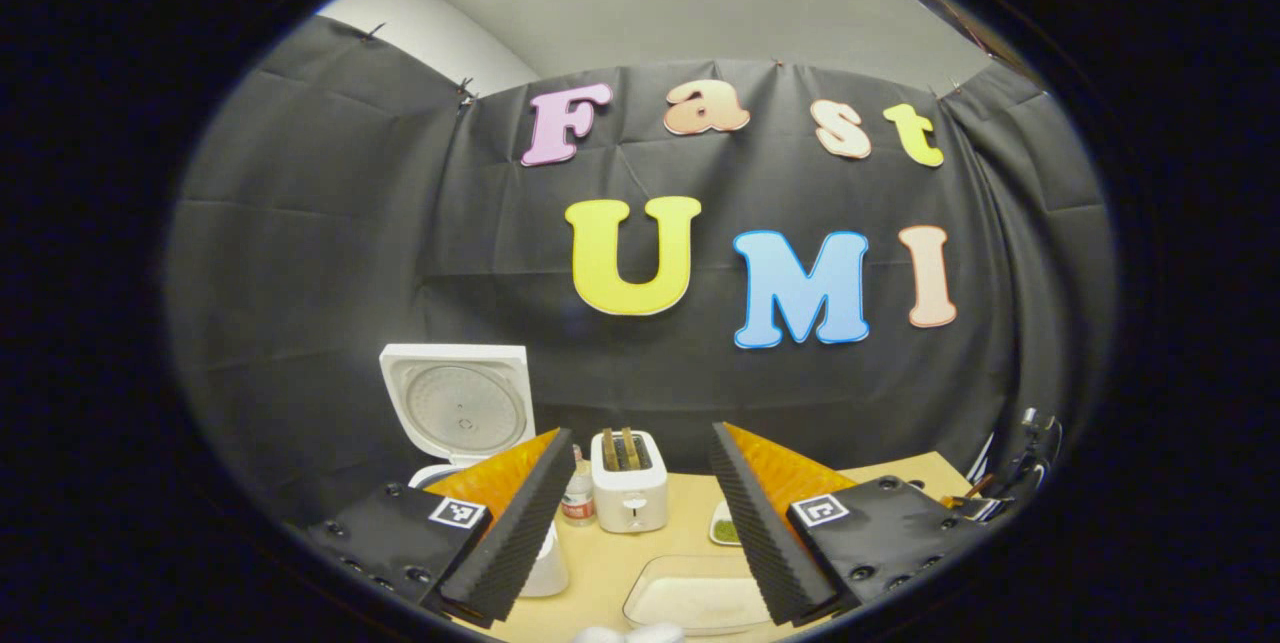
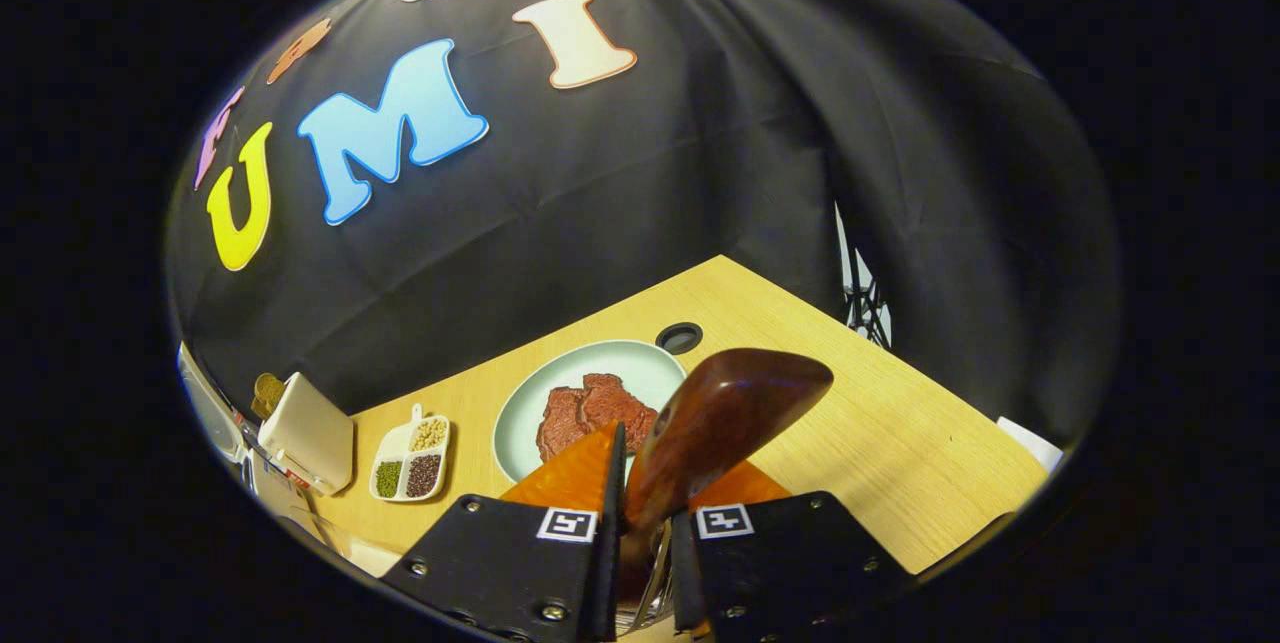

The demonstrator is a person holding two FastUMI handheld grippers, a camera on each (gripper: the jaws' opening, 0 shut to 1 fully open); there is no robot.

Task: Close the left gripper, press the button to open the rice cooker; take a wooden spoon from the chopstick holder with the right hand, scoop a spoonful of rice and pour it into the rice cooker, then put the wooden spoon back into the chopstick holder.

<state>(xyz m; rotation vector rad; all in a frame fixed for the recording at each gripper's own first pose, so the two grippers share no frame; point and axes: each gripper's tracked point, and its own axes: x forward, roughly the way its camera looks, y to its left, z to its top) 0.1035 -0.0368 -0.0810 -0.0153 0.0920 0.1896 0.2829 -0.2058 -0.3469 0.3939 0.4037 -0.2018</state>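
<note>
While clamped between both fingers of the right hand-held gripper (image 2: 640,523), wooden spoon (image 2: 725,413) points up and right, center frame. Left hand-held gripper (image 1: 640,513) spread open; open rice cooker (image 1: 465,413) lower left, rice tray (image 1: 695,598) just below.

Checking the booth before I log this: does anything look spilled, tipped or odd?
Nothing stands out. The rice cooker stands open, the toaster upright, and the right gripper holds the wooden spoon.
</note>
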